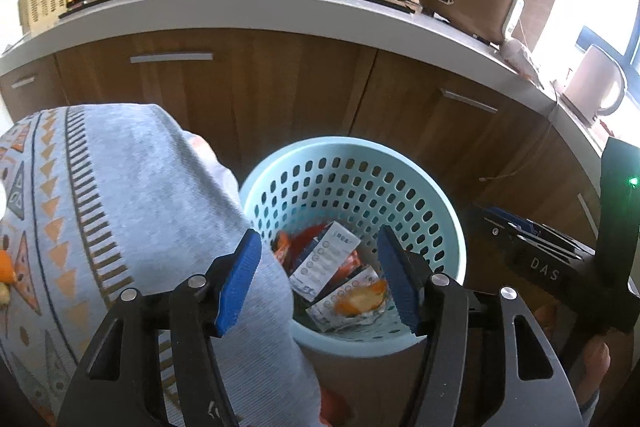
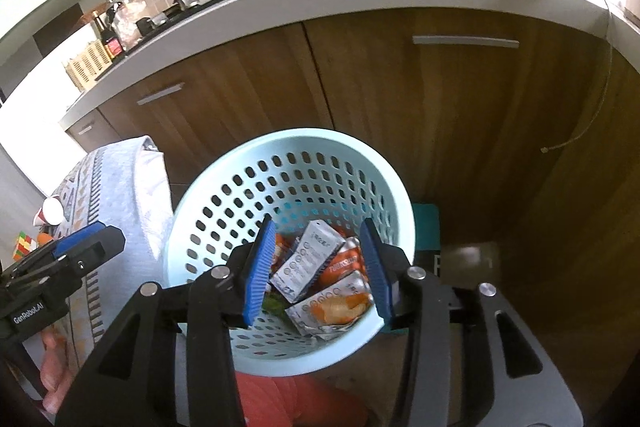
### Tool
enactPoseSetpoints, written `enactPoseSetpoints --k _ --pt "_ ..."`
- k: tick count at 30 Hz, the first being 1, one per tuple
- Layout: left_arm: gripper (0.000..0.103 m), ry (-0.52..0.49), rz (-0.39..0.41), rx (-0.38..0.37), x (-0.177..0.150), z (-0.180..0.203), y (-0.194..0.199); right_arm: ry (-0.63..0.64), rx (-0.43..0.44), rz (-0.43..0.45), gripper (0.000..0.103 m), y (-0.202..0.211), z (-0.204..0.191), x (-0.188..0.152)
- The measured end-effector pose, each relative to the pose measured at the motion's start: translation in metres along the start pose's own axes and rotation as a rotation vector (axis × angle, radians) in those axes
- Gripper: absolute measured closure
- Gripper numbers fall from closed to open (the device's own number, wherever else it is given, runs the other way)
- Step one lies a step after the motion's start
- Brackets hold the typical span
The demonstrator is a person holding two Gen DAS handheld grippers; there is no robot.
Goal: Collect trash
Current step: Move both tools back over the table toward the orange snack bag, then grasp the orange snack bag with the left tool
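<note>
**Both grippers hang open over the basket, nothing in either**

Blue-padded jaws fill the bottom of each wrist view, and both pairs stand apart with only air between them. The left gripper (image 1: 318, 277) is spread wide; the right gripper (image 2: 320, 273) is parted less, and neither has hold of anything. Both point steeply down into the pale blue perforated basket (image 2: 224, 203), which stands on the floor in front of the brown cabinet doors (image 2: 248, 99).

Trash already lies at the bottom of the basket: a white printed packet (image 2: 306, 259) lying diagonally, its long axis running from lower left to upper right, an orange wrapper (image 2: 344, 267) just beside it, and a second white packet (image 2: 332, 307) with something orange and pale on top, possibly peel, though the picture is too soft to be sure.

What remains to collect seems to lie to the person's left. A patterned grey cloth (image 1: 120, 211) covers a surface beside the basket, touching its rim in the left wrist view. Beyond it, in the right wrist view, sit a small white cup (image 2: 52, 213) and a coloured cube (image 2: 24, 245), well apart from the basket. The left gripper is the nearer one to that side, so the next pick probably falls to it, with a swing away from the basket.
</note>
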State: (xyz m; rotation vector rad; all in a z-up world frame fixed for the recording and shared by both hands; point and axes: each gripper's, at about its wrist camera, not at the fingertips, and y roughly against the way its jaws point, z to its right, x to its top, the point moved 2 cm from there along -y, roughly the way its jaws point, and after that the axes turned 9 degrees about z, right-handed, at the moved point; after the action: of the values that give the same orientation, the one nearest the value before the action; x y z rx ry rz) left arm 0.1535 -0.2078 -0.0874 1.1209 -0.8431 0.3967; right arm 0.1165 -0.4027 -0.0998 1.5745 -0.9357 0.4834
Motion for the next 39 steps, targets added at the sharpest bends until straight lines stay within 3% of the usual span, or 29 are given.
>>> enactPoseSetpoints --k 13,20,23,31,36,39 --pt "0.044 0.092 0.096 0.084 -0.010 -0.058 0.075 0.111 0.136 0.037 0.063 0.019 -0.080 -0.002" --pt "0.044 0.146 0.143 0.187 -0.032 -0.111 0.134 0.168 0.253 0.045 0.063 0.032 -0.133 -0.012" --pt "0.040 0.168 0.155 0.232 -0.044 -0.131 0.157 0.205 0.288 0.045 0.063 0.035 -0.157 -0.019" --pt "0.035 0.204 0.101 0.297 -0.092 -0.182 0.193 0.302 0.351 0.014 0.058 0.037 -0.215 -0.043" --pt "0.034 0.207 0.047 0.263 -0.119 -0.191 0.190 0.352 0.375 -0.011 0.058 0.036 -0.243 -0.057" --pt "0.028 0.183 0.010 0.243 -0.128 -0.184 0.179 0.377 0.382 -0.022 0.057 0.036 -0.255 -0.065"
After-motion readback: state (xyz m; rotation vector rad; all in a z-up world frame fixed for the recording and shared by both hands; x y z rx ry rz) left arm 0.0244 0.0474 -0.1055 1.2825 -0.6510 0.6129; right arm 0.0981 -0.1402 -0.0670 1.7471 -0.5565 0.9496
